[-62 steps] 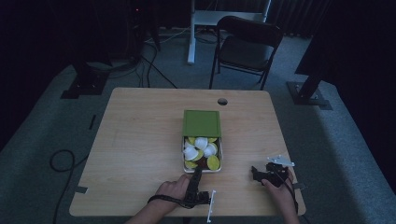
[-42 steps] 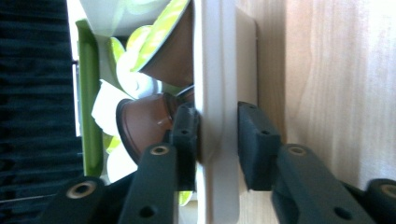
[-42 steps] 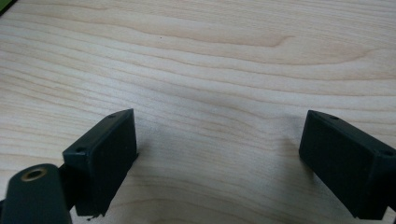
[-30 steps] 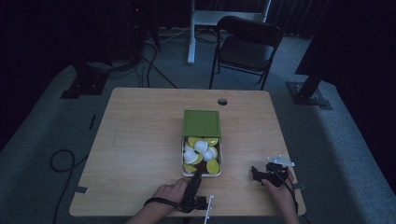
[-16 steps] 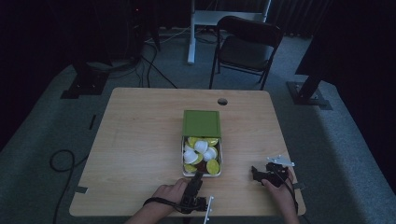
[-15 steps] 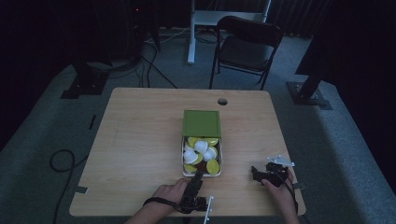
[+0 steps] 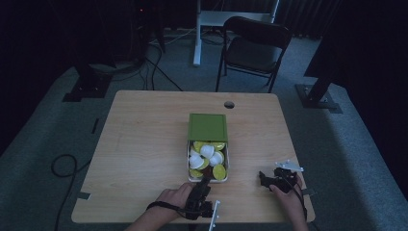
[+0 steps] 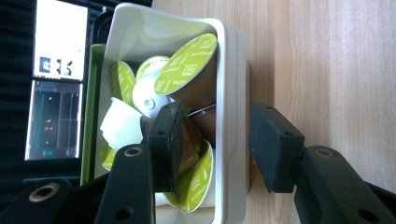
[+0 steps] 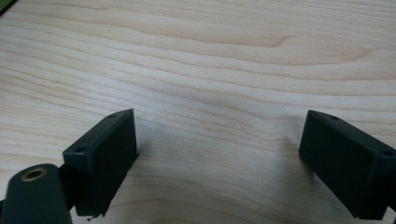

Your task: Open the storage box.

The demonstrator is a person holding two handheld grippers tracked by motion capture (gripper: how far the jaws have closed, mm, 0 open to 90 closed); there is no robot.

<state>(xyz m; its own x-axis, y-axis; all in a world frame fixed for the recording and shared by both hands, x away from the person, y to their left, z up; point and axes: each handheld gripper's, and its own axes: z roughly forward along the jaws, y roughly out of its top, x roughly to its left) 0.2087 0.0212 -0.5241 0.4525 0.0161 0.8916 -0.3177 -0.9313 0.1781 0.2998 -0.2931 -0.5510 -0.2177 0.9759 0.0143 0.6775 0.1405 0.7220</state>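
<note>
A white box of green-lidded and white coffee capsules sits mid-table, its green lid over the far half. My left gripper straddles the box's near wall. In the left gripper view one jaw is inside, pressing a brown capsule toward that wall, and the other jaw sits close against the outside. My right gripper rests on the wood at the front right, wide open with nothing but bare table between its jaws.
The wooden table has a cable hole near its far edge. A black folding chair stands beyond it, and cables lie on the carpet at the left. Two screens glow past the box.
My left hand drew slightly back toward the table's front edge early on and has barely shifted since. The box and the right gripper stay where they were.
</note>
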